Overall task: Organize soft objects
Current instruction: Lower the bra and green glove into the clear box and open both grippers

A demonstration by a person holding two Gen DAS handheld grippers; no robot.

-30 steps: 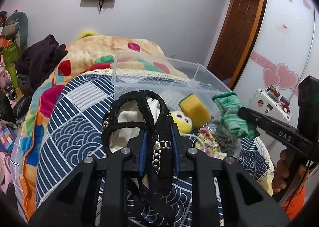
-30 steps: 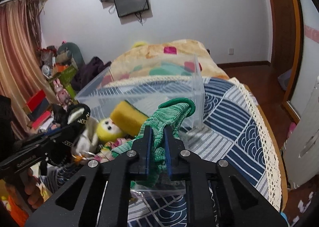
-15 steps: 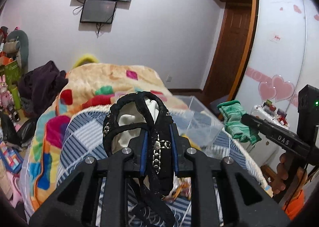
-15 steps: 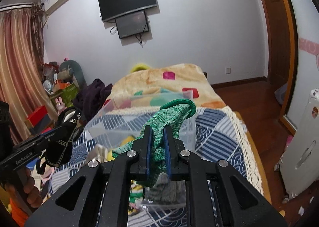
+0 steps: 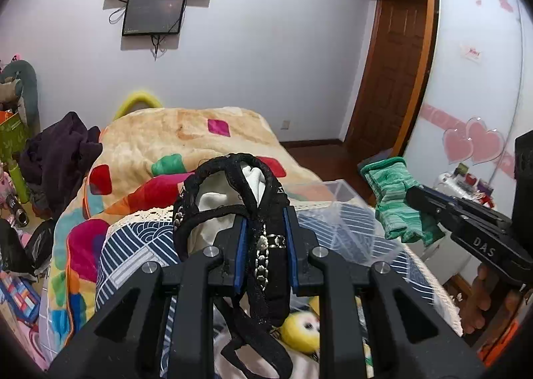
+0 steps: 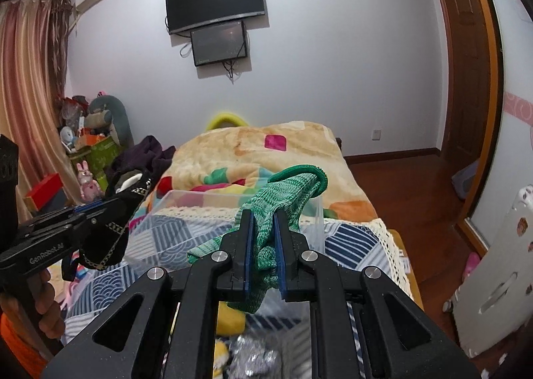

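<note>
My left gripper is shut on a black studded strappy garment with white lining, held up above the bed; it also shows at the left of the right wrist view. My right gripper is shut on a green knitted sock, also seen in the left wrist view. A clear plastic bin stands on the blue patterned bedspread below and ahead of both grippers. A yellow plush toy lies low under the left gripper.
A beige blanket with coloured patches covers the far bed. Dark clothes and toys pile at the left. A wooden door, a white wardrobe and a small white cabinet stand at the right.
Both grippers have risen and tilted up with their items. The bin and plush toys have dropped lower in both views, and more wall shows.
</note>
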